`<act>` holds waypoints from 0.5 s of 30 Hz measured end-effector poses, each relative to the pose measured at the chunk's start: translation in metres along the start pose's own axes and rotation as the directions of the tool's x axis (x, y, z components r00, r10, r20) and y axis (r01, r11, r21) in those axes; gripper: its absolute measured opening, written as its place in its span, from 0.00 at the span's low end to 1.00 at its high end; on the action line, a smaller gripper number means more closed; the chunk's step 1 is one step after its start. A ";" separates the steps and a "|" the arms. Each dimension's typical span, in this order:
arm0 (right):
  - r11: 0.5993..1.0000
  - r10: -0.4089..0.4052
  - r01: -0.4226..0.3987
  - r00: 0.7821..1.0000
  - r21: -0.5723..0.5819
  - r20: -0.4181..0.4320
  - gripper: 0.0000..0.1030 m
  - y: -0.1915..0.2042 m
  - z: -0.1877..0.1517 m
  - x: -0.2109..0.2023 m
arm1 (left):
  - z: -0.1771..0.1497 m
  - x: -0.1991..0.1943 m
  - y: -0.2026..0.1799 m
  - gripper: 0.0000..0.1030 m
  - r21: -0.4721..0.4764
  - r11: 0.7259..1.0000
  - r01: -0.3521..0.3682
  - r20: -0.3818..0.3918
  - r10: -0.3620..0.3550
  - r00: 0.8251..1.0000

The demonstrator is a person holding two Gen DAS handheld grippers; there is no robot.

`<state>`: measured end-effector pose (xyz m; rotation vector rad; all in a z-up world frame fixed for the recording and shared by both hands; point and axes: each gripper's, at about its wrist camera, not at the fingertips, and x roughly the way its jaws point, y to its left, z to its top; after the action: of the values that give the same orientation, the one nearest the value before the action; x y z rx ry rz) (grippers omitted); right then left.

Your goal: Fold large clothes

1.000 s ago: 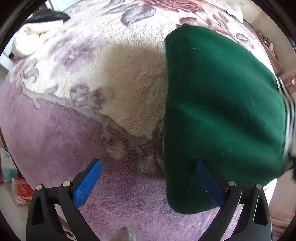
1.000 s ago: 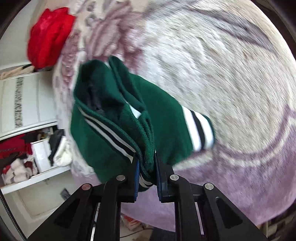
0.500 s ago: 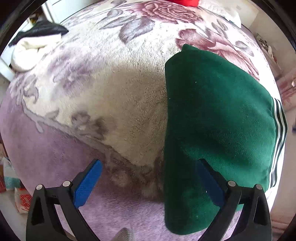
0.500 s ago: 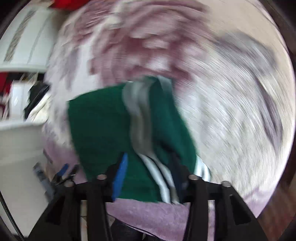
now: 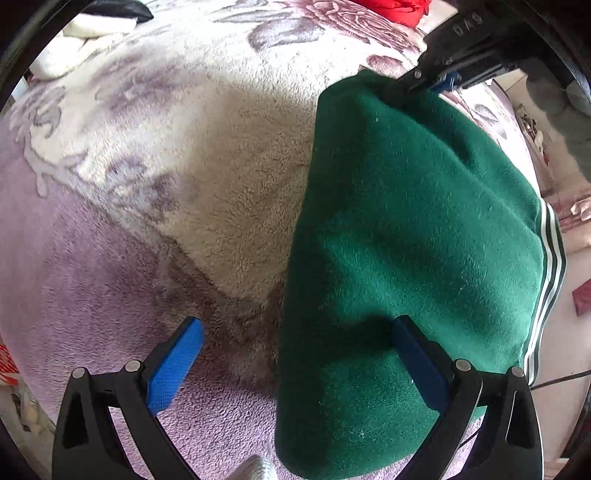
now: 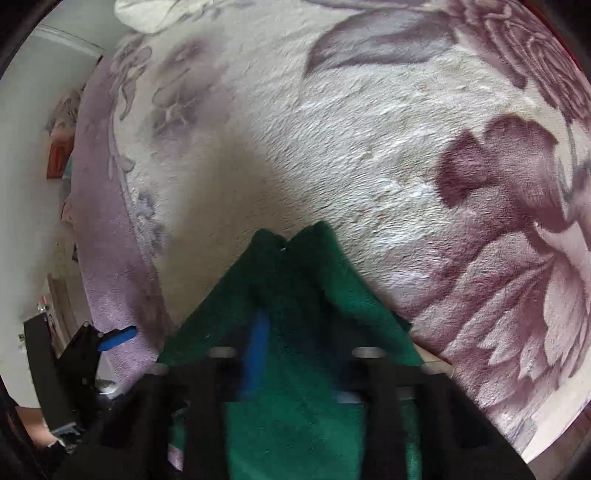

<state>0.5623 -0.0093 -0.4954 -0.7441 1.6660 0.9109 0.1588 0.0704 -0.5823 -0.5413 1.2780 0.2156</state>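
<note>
A folded green garment [image 5: 406,240] with white-striped trim [image 5: 552,251] lies on a fleecy floral blanket [image 5: 184,147]. My left gripper [image 5: 297,328] points down over the garment's near left edge and is open: one finger hangs over the blanket, the other over the cloth. My right gripper [image 5: 436,83] is at the garment's far corner, where the cloth tents up to its tip. In the right wrist view, which is blurred, the right gripper [image 6: 295,332] has its jaws closing with a ridge of the green garment [image 6: 295,280] bunched between them.
A red cloth [image 5: 391,9] lies at the blanket's far end. A cream cloth [image 5: 81,33] with something black sits at the far left. Floor and clutter show past the right edge of the blanket [image 6: 369,129]. A hand holds the left tool at the lower left in the right wrist view.
My right gripper opened off the striped hem, swung across while rolling, and now pinches the garment's far corner, coming into the left wrist view. My left gripper stays open in place.
</note>
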 end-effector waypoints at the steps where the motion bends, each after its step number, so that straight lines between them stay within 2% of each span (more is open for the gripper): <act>1: 0.999 0.008 -0.009 1.000 0.049 0.013 0.11 -0.008 0.004 -0.002 | -0.001 0.001 0.002 1.00 -0.007 1.000 0.017 0.001 -0.017 1.000; 2: 0.994 0.014 -0.018 0.999 0.108 0.032 0.11 -0.018 0.006 -0.005 | -0.003 0.001 0.003 1.00 -0.013 0.999 0.039 0.003 -0.039 0.999; 4: 0.958 0.080 -0.089 0.996 0.272 0.045 0.11 -0.049 0.005 -0.002 | -0.006 0.001 0.005 1.00 -0.019 0.997 0.068 -0.001 -0.068 0.998; 6: 0.917 0.156 -0.163 0.987 0.364 0.049 0.11 -0.065 0.001 0.004 | -0.008 0.001 0.003 1.00 -0.005 0.998 0.056 -0.010 -0.056 0.998; 8: 0.909 0.207 -0.209 0.977 0.360 0.043 0.12 -0.060 0.003 0.000 | -0.010 0.000 0.001 1.00 0.023 0.999 0.036 -0.016 -0.036 0.999; 9: 0.911 0.232 -0.226 0.972 0.345 0.025 0.17 -0.057 0.006 -0.005 | -0.010 -0.001 0.002 1.00 0.032 0.999 0.035 -0.013 -0.034 0.999; 11: 0.922 0.230 -0.231 0.972 0.310 0.039 0.22 -0.054 0.011 -0.019 | -0.017 -0.004 0.004 1.00 0.039 0.998 0.039 -0.020 -0.038 0.999; 12: 0.931 0.224 -0.231 0.973 0.284 0.056 0.35 -0.051 0.018 -0.023 | -0.017 -0.004 0.004 1.00 0.041 0.998 0.041 -0.027 -0.040 0.999; 13: 0.942 0.220 -0.227 0.974 0.248 0.059 0.54 -0.046 0.026 -0.023 | -0.017 -0.003 0.003 1.00 0.046 0.998 0.039 -0.032 -0.038 0.999; 14: 0.952 0.215 -0.219 0.976 0.213 0.039 0.62 -0.041 0.033 -0.019 | -0.018 -0.003 0.002 1.00 0.052 0.998 0.036 -0.034 -0.034 0.999; 15: 0.963 0.210 -0.207 0.978 0.171 0.003 0.64 -0.033 0.042 -0.009 | -0.018 -0.003 0.000 1.00 0.064 0.997 0.029 -0.037 -0.027 0.999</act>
<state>0.6125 0.0101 -0.5005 -0.4665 1.8352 0.8958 0.1431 0.0618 -0.5825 -0.5092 1.3067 0.1408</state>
